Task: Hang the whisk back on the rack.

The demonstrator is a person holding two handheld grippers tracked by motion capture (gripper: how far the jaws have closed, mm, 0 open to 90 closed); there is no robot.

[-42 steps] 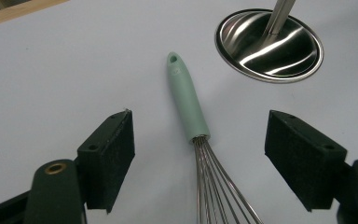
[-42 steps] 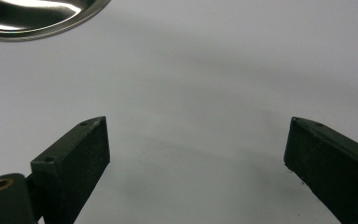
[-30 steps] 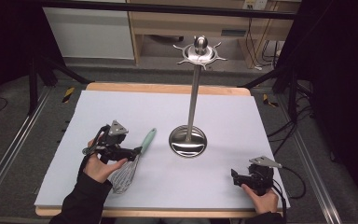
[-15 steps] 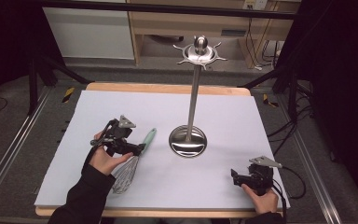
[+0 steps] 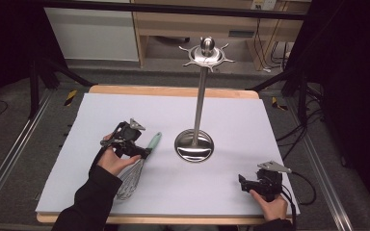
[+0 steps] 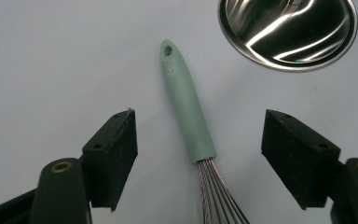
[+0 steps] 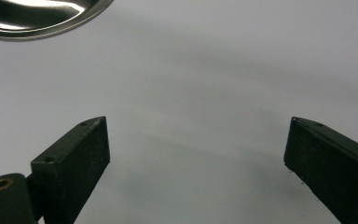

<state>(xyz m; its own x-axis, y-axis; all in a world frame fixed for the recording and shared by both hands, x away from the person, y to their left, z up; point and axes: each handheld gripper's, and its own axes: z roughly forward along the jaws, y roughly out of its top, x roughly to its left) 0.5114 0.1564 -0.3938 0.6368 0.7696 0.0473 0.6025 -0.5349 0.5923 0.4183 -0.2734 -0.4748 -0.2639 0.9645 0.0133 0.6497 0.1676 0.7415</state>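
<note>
The left gripper (image 5: 142, 153) hangs just above the whisk (image 5: 136, 168), its jaws spread wide and clamped on nothing. In the left gripper view the left gripper (image 6: 198, 140) straddles the whisk's mint-green handle (image 6: 186, 102): the handle runs up between the two black pads, a little nearer the left pad than the right, with clear white table on both sides and no contact with either. The handle's lower end, where the wires (image 6: 219, 196) start, lies level with the pads; its tip with the hanging hole points away, beyond the jaw tips. The wires run back under the gripper toward the person's hand (image 5: 114, 159). Ahead of the gripper and off to the right pad's side sits the round polished base (image 6: 286, 30) of the metal stand (image 5: 198, 96), near the handle tip but apart from it.

The right gripper (image 5: 243, 183) rests low at the near right of the white table (image 5: 250, 125), well apart from the whisk, held in the person's right hand (image 5: 270, 207). Seen from its own camera, the right gripper (image 7: 196, 149) also has its jaws wide apart with bare table between them, and the stand's base (image 7: 37, 16) lies ahead, beyond its left pad.
</note>
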